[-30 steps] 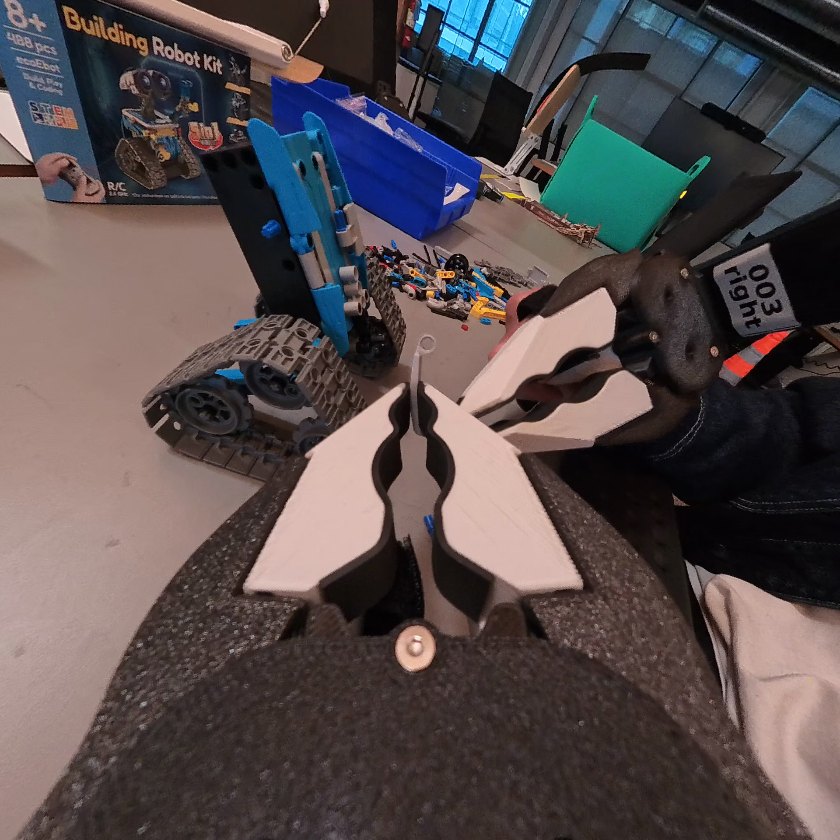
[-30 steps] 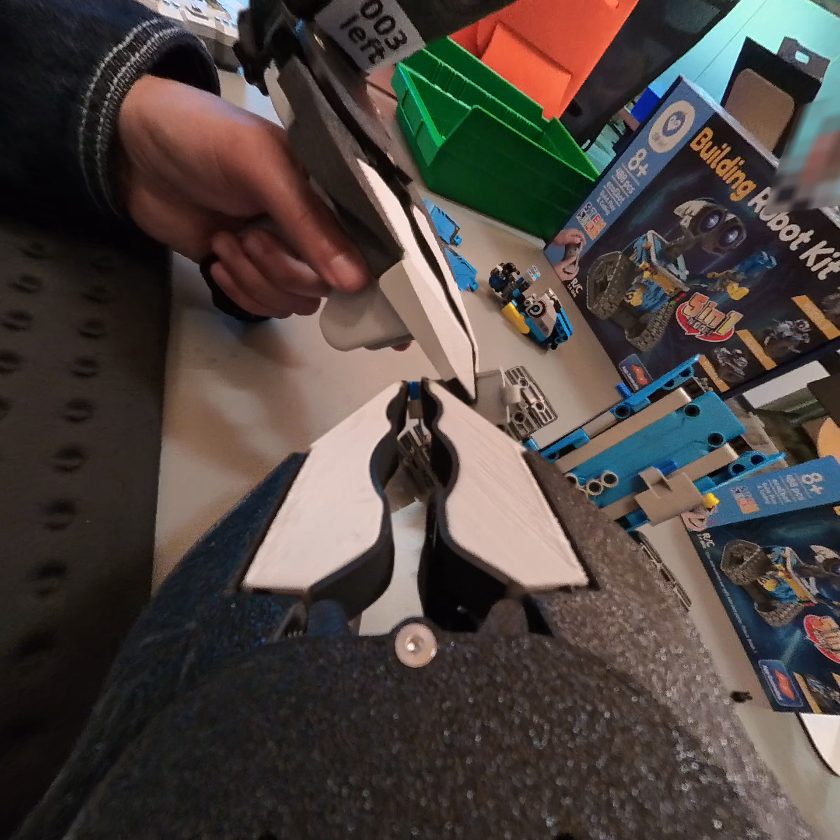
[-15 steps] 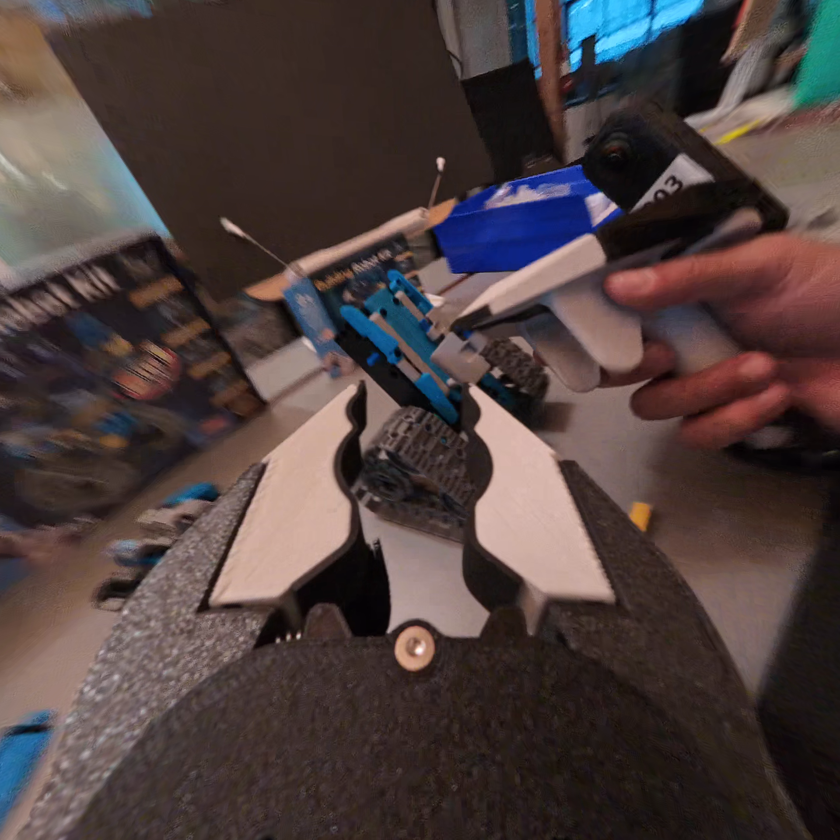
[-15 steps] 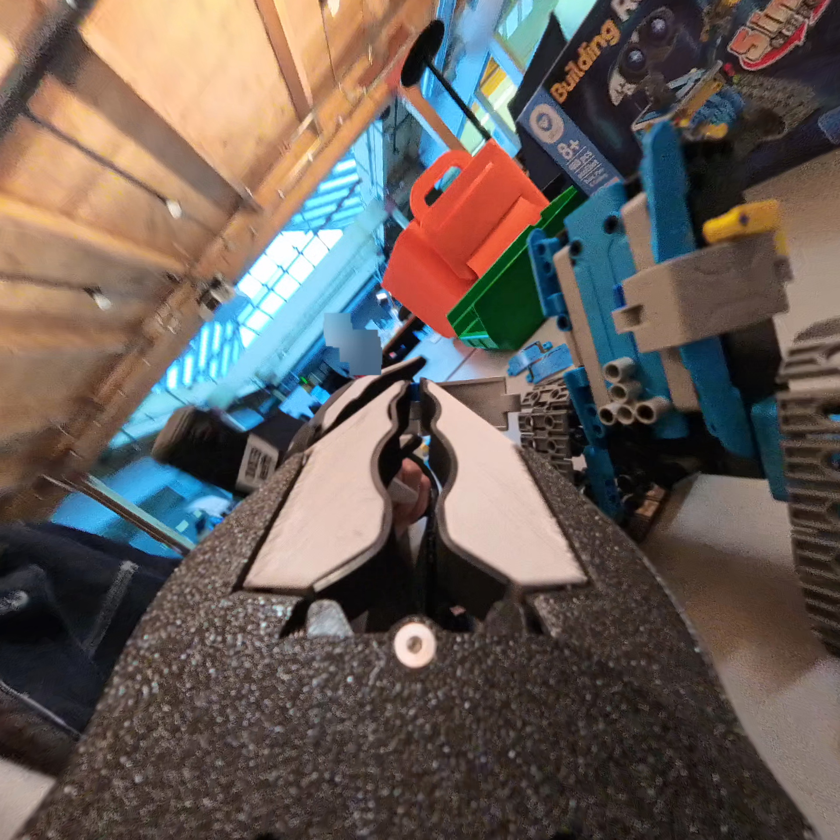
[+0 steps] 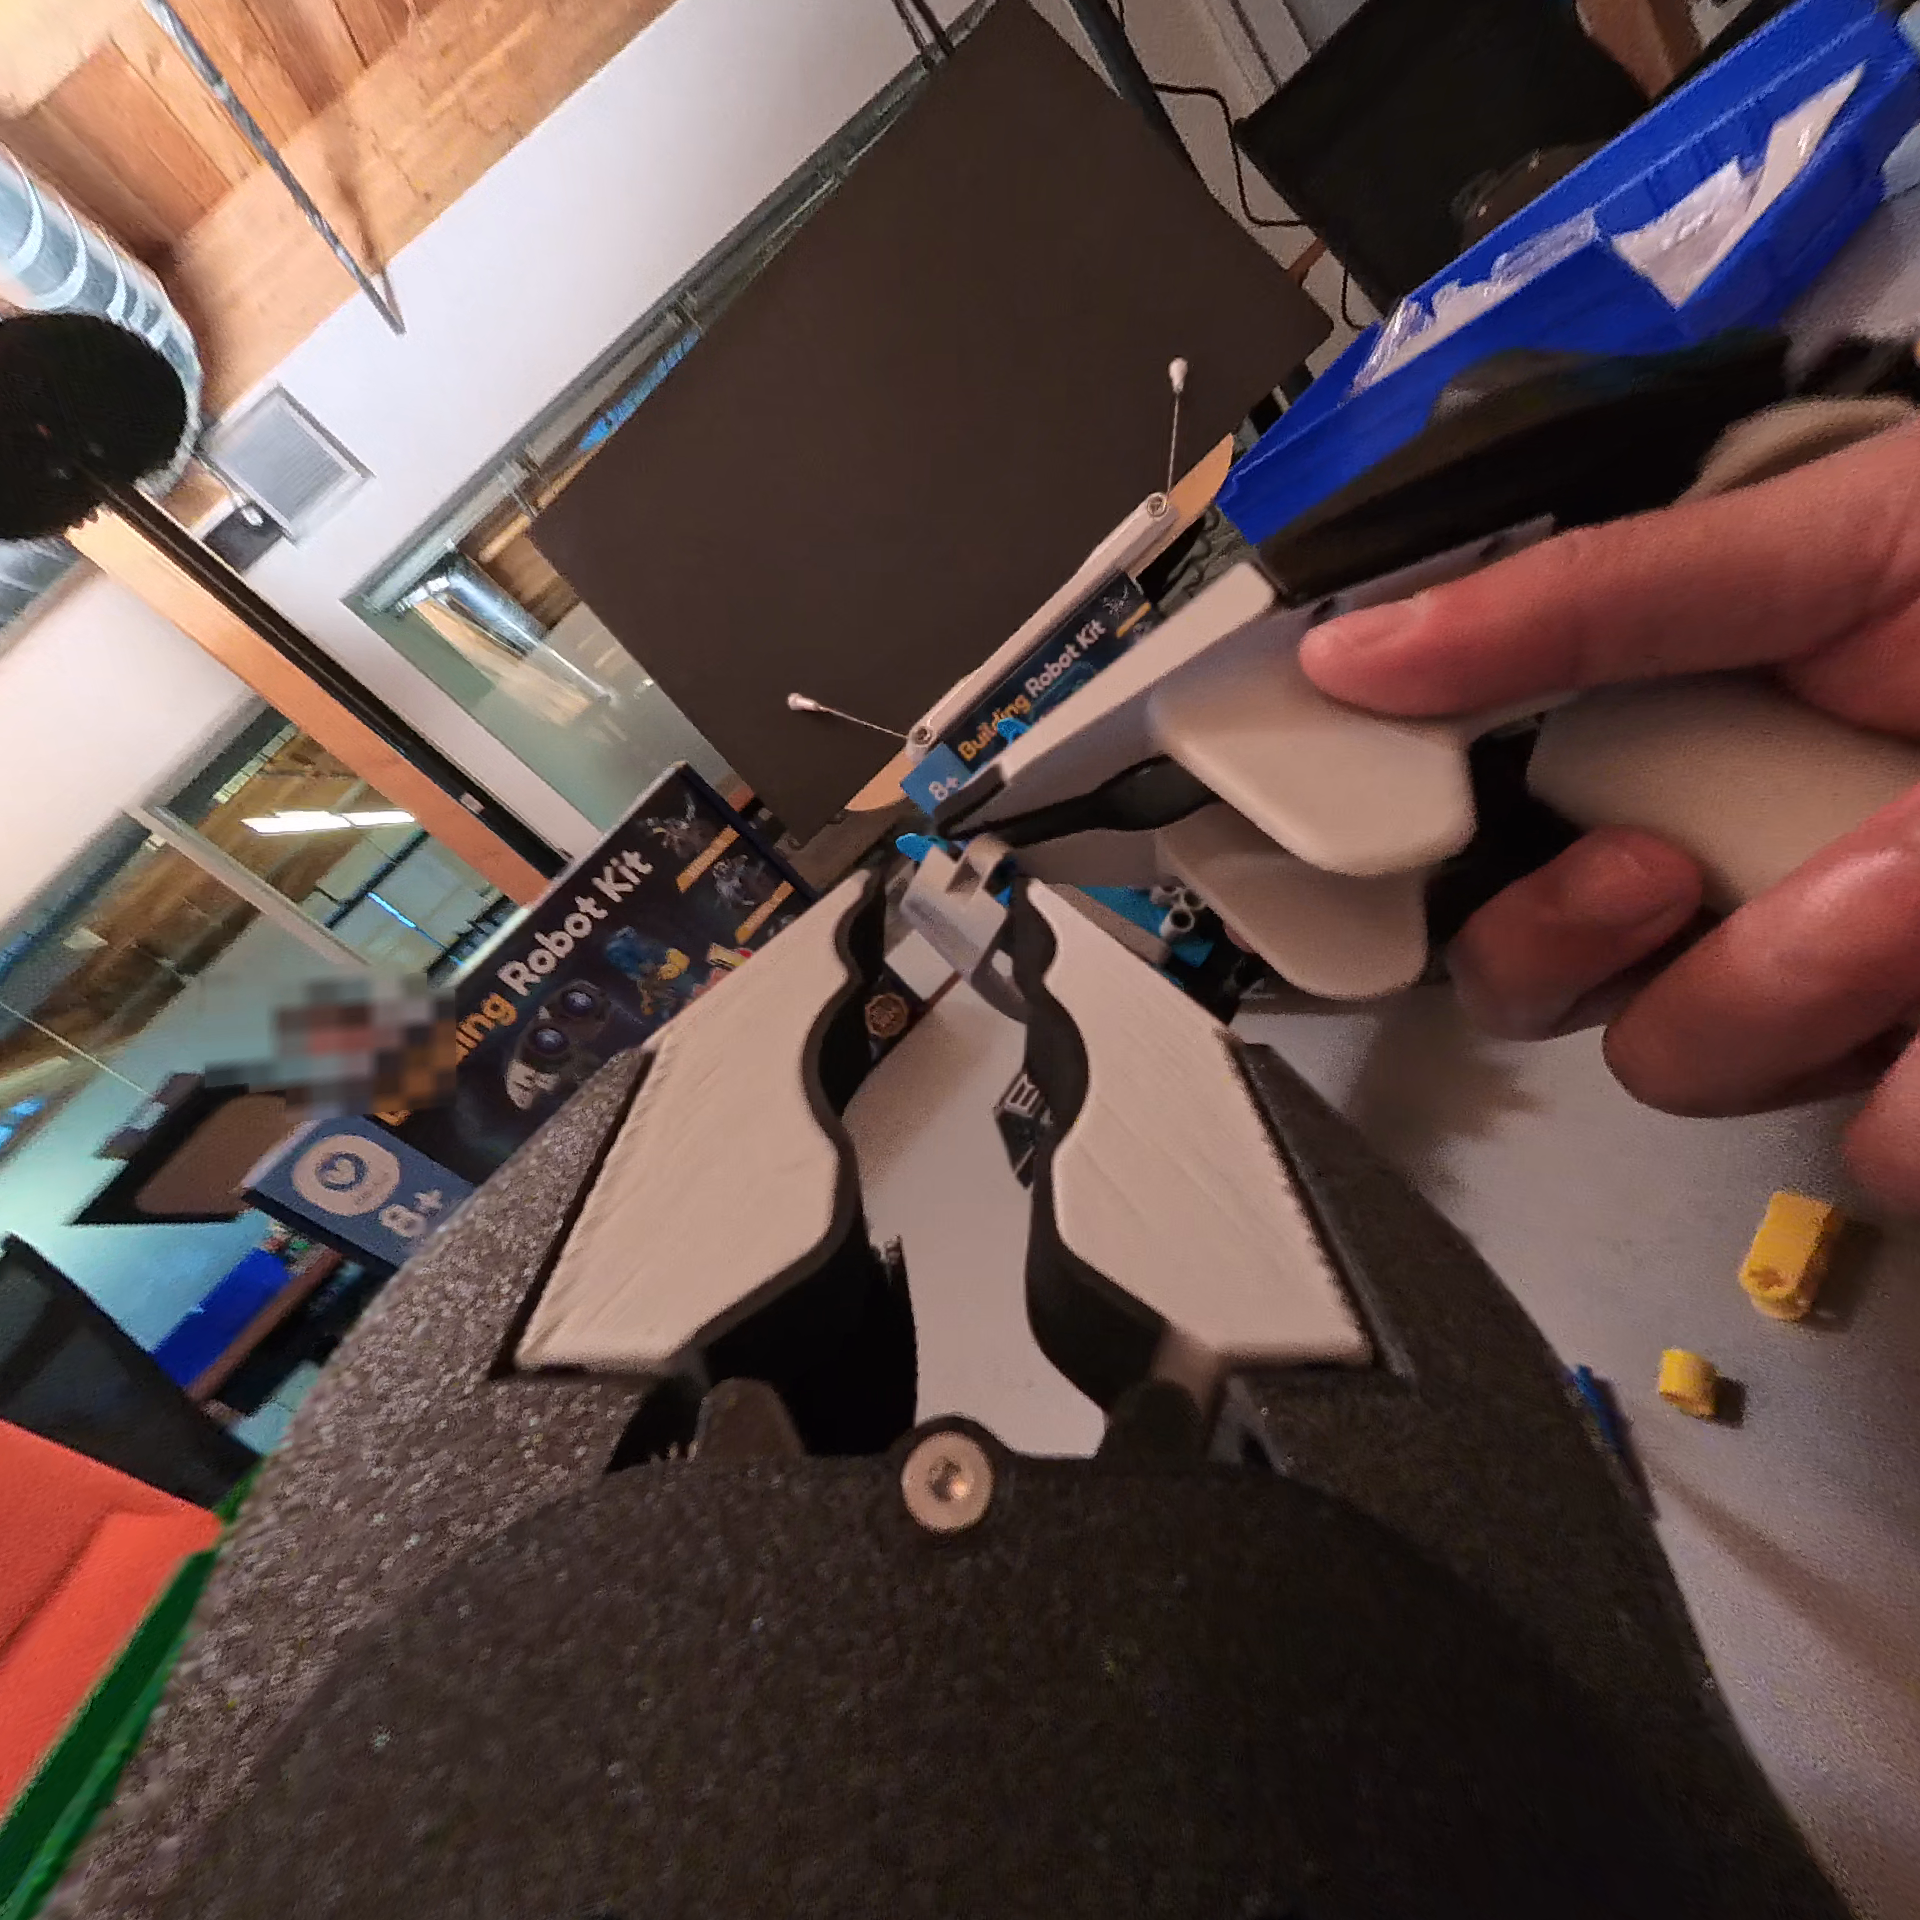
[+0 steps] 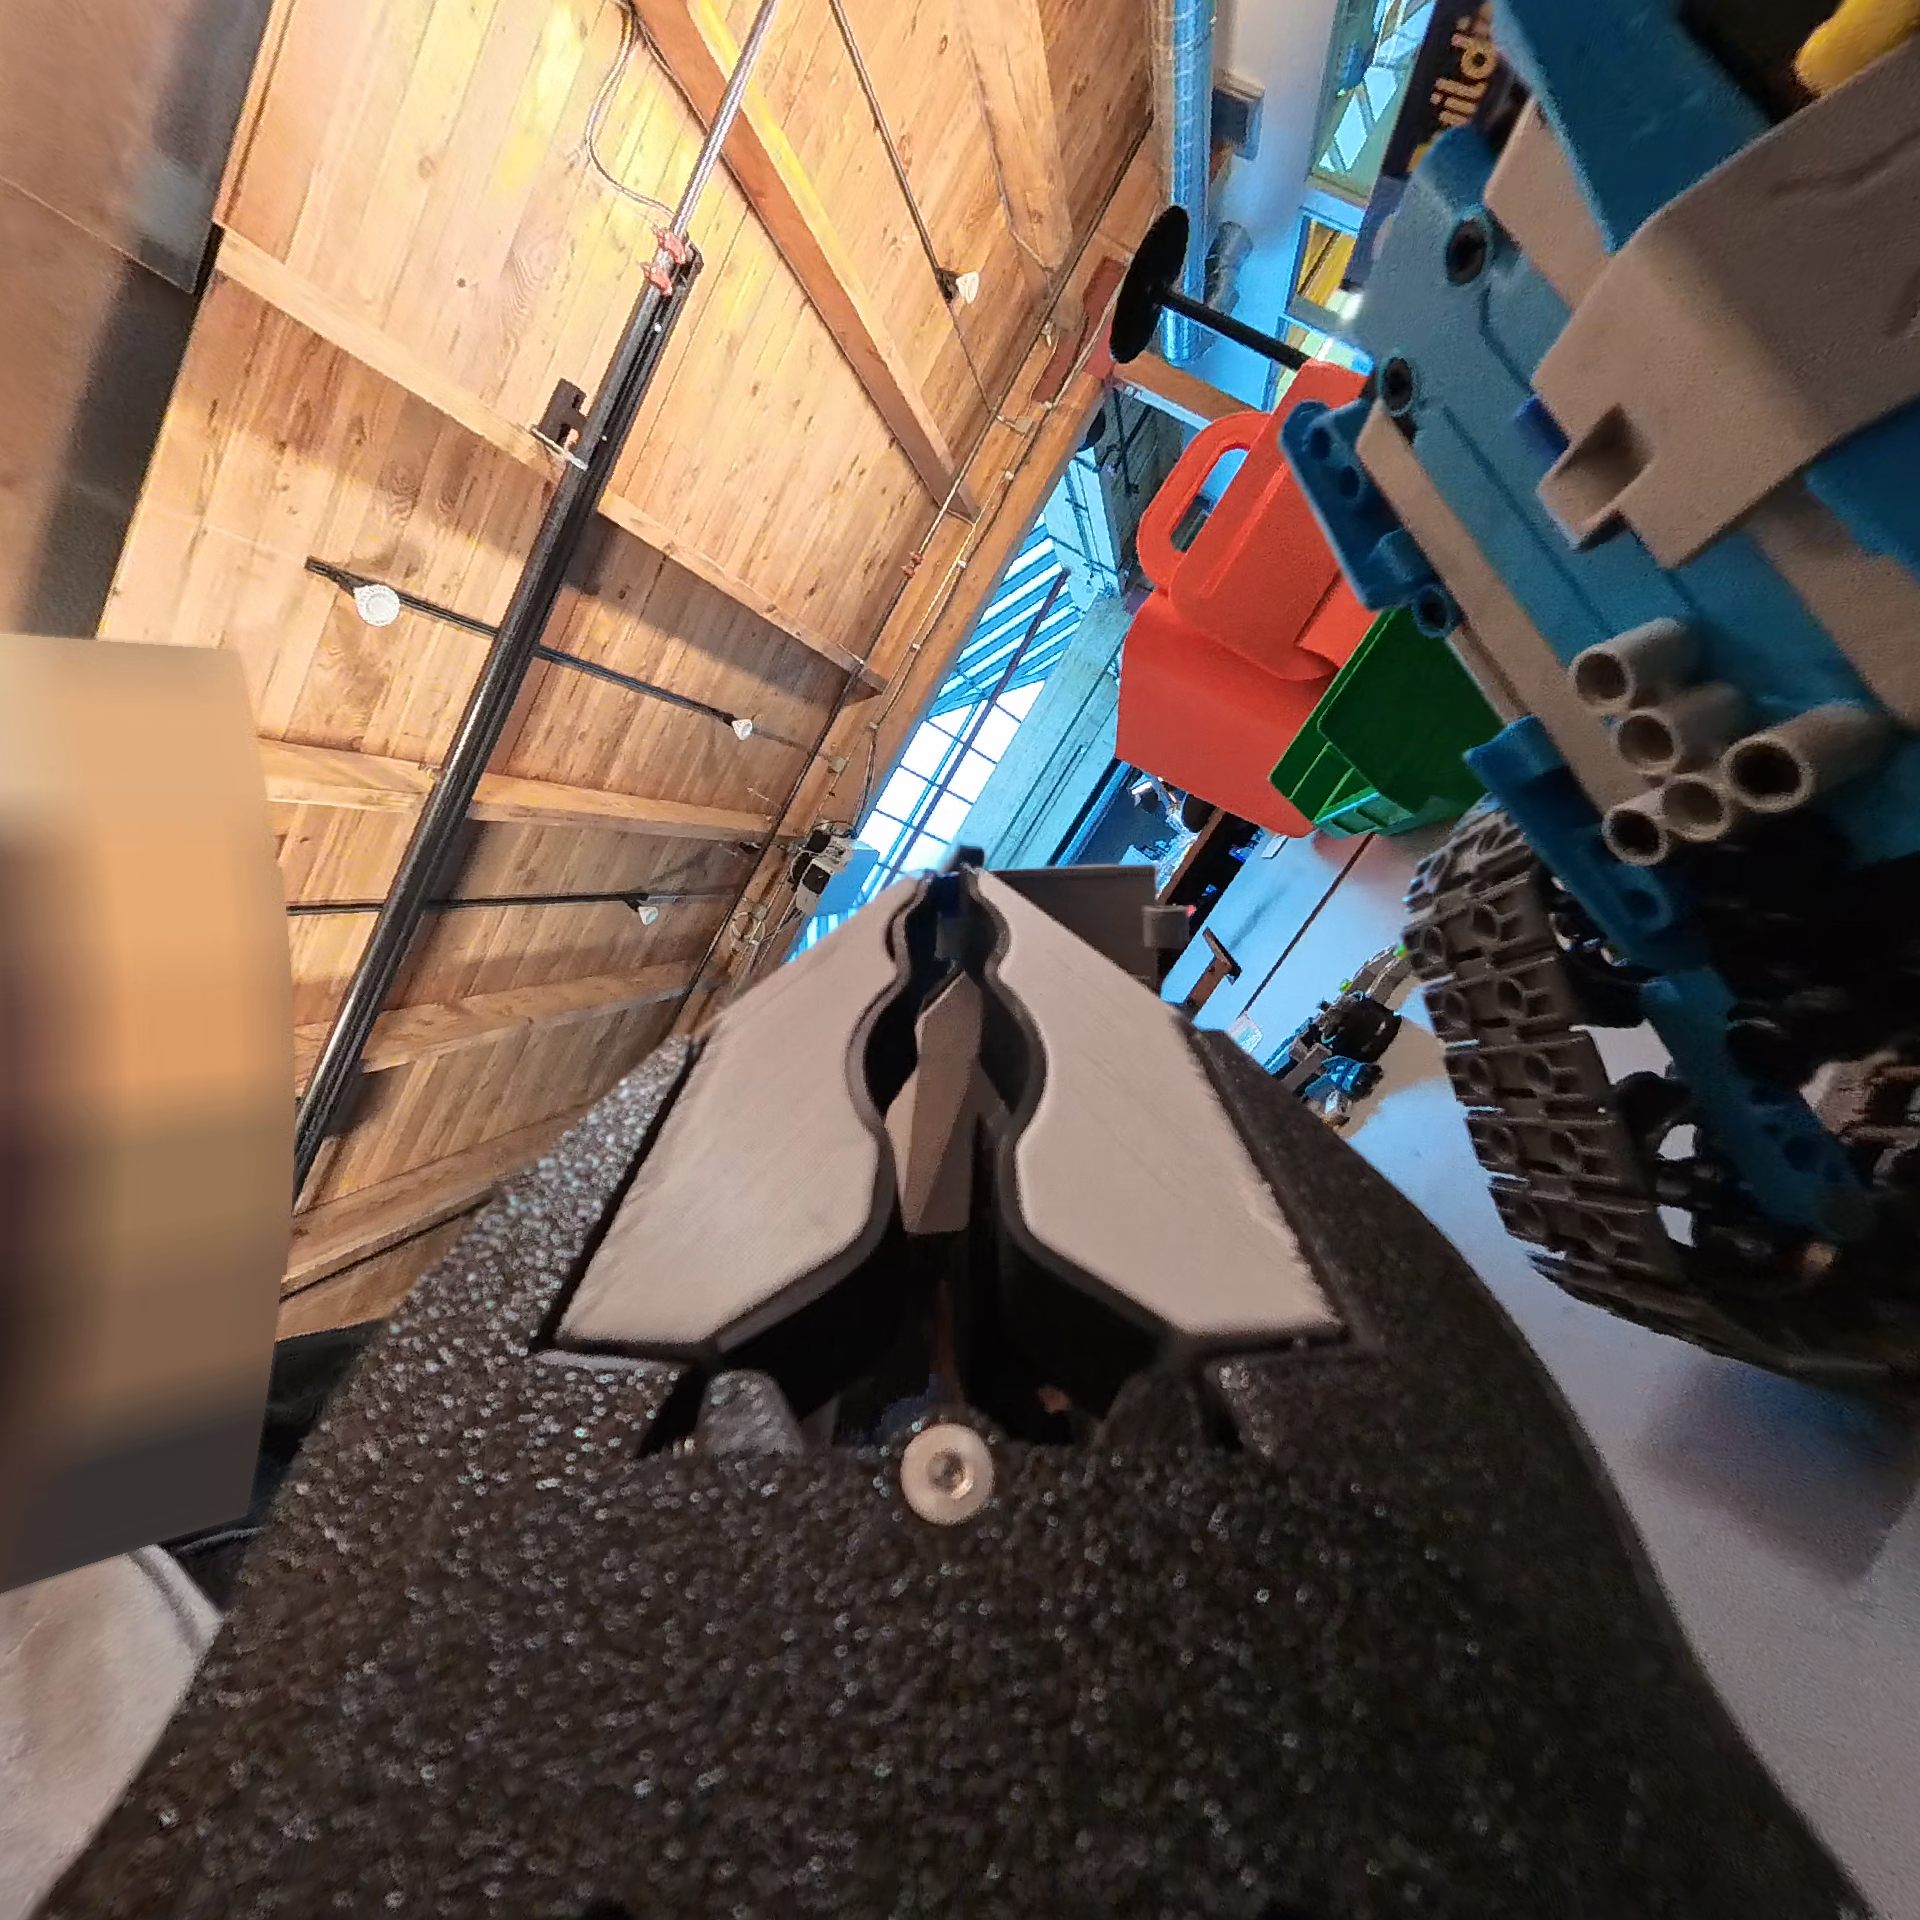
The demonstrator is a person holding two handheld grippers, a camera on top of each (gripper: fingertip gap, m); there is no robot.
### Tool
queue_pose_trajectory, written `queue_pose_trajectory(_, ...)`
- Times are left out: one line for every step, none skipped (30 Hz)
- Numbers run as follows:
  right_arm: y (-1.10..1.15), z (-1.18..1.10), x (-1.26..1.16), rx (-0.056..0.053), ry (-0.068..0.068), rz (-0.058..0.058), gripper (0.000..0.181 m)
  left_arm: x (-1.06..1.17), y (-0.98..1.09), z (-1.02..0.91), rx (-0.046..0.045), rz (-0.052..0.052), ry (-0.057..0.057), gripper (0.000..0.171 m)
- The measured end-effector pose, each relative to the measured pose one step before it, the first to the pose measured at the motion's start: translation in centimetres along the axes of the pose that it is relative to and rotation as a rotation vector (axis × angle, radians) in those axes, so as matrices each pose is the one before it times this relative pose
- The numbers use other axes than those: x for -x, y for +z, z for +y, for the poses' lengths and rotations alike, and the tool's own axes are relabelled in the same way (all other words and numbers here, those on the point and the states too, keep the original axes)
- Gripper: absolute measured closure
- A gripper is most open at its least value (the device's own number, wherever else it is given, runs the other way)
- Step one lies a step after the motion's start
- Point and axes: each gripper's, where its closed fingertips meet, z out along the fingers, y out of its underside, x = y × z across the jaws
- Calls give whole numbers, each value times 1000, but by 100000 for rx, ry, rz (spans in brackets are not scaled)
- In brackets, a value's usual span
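Observation:
A toy tracked robot (image 6: 1558, 582) of blue and grey bricks stands on the grey table (image 6: 1382, 1226), close at the right of the right wrist view. My right gripper (image 6: 951, 894) is shut on a small blue pin (image 6: 945, 906) beside the robot. In the left wrist view it (image 5: 940, 826) comes in from the right, held by a hand (image 5: 1704, 810), with the pin tip (image 5: 914, 845) at the robot's top. My left gripper (image 5: 945, 894) is open and empty. The robot's grey block (image 5: 951, 920) and black body (image 5: 883, 1013) show through its gap.
Two yellow pieces (image 5: 1787, 1257) (image 5: 1683, 1382) lie on the table at the right. A blue bin (image 5: 1558, 312) and kit boxes (image 5: 582, 966) stand behind. Orange (image 6: 1236, 644) and green (image 6: 1382, 738) bins stand farther off. My left and right fingertips are right by each other.
Both views have tilted further and moved closer to the robot. My left jaws have narrowed since half a second ago. One second ago they were shut on a thin grey part, now gone.

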Motion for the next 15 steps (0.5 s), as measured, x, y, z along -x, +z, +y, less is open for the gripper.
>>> queue_pose_trajectory(-9, 66, 38, 883, -757, 93, 180, -105, -67, -106, -396, -1056, 3983, 154)
queue_pose_trajectory(3, 50, 147, 834, -227, -574, 181, 6, -104, -181, -635, -1389, 3258, 156)
queue_pose_trajectory(18, 71, 115, 750, -337, -239, 180, -47, -89, -158, -592, -665, 2195, 157)
queue_pose_trajectory(12, 29, -54, 621, -455, 798, 178, -13, -75, -86, -409, -257, 1506, 160)
queue_pose_trajectory(3, 12, -35, 606, -386, 338, 177, 60, -81, -46, -335, -227, 1065, 164)
queue_pose_trajectory(0, 27, 2, 702, 304, 57, 177, 44, -36, 28, 129, 48, 532, 166)
queue_pose_trajectory(-52, 32, -202, 538, -324, 1094, 177, -58, 12, 125, 718, 565, 352, 167)
queue_pose_trajectory(-62, 28, -212, 586, -44, 1108, 178, -114, 15, 181, 872, 896, 205, 167)
queue_pose_trajectory(-45, 47, -103, 846, 1034, 181, 178, -85, -12, 86, 445, 831, 22, 167)
queue_pose_trajectory(-120, 11, 74, 777, 2063, -1166, 179, -84, -56, -55, -217, 489, 855, 168)
queue_pose_trajectory(-115, -51, 31, -979, 1042, -594, 180, -62, -45, -72, -132, -155, 2608, 168)
queue_pose_trajectory(-27, -2, 97, -1496, 3184, -1842, 181, 5, -50, -71, -13, -1128, 3818, 168)
queue_pose_trajectory(1, 22, 209, -1315, 7800, -4335, 181, 82, -112, -130, -358, -1596, 3887, 169)
queue_pose_trajectory(46, 48, 62, -1893, 6630, -3397, 181, 101, -128, -75, -255, -1287, 2812, 169)
queue_pose_trajectory(84, 89, 84, -766, 4134, -2058, 181, 112, -118, -33, -320, -1054, 1580, 169)
